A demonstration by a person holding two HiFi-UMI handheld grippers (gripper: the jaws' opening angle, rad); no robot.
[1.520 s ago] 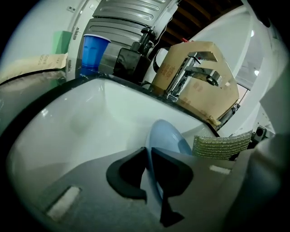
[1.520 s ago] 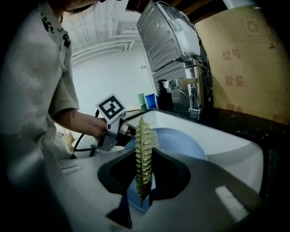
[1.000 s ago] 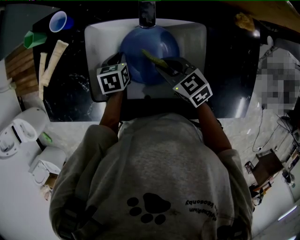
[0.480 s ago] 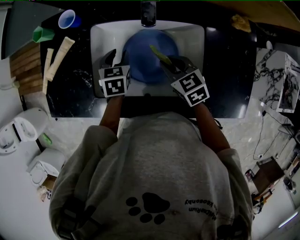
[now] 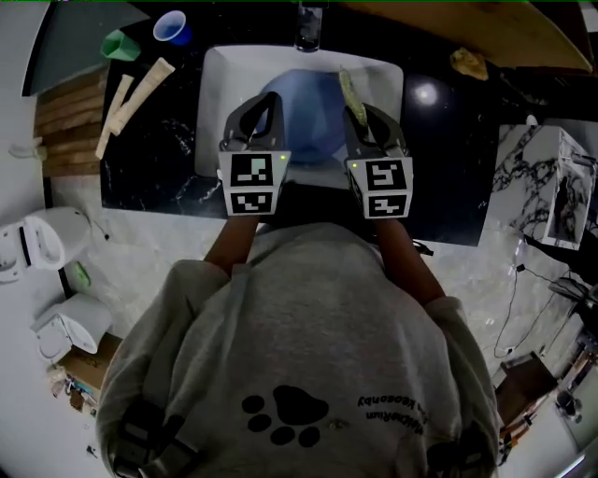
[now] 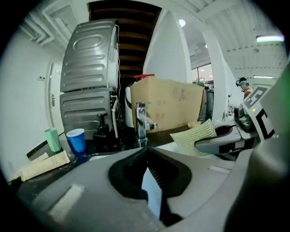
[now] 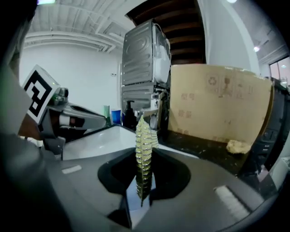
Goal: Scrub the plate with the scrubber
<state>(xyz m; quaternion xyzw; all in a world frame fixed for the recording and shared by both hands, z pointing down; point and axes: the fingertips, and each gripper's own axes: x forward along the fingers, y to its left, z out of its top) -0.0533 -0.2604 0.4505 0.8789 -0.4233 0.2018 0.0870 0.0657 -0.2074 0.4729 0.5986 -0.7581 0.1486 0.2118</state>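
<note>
A black speckled stone countertop (image 5: 159,177) carried everything, with a white rectangular sink basin (image 5: 213,112) sunk into its middle. A round blue plate (image 5: 308,103) sat inside the sink, and a chrome tap (image 5: 308,26) stood at the sink's back rim. Left of the sink lay two cream squeeze tubes, one (image 5: 149,82) nearer it and the other (image 5: 114,119) farther out. Behind them, off the sink's back left corner, stood a blue plastic cup (image 5: 174,26) and a green cup (image 5: 120,44). Right of the sink, toward the back, lay a crumpled yellowish lump (image 5: 467,62).

Blue plate (image 5: 308,117) it was, the scrubber (image 7: 144,149) ribbed yellow-green, sink (image 5: 213,112) white, countertop (image 5: 159,154) black, cup (image 5: 171,26) blue.
</note>
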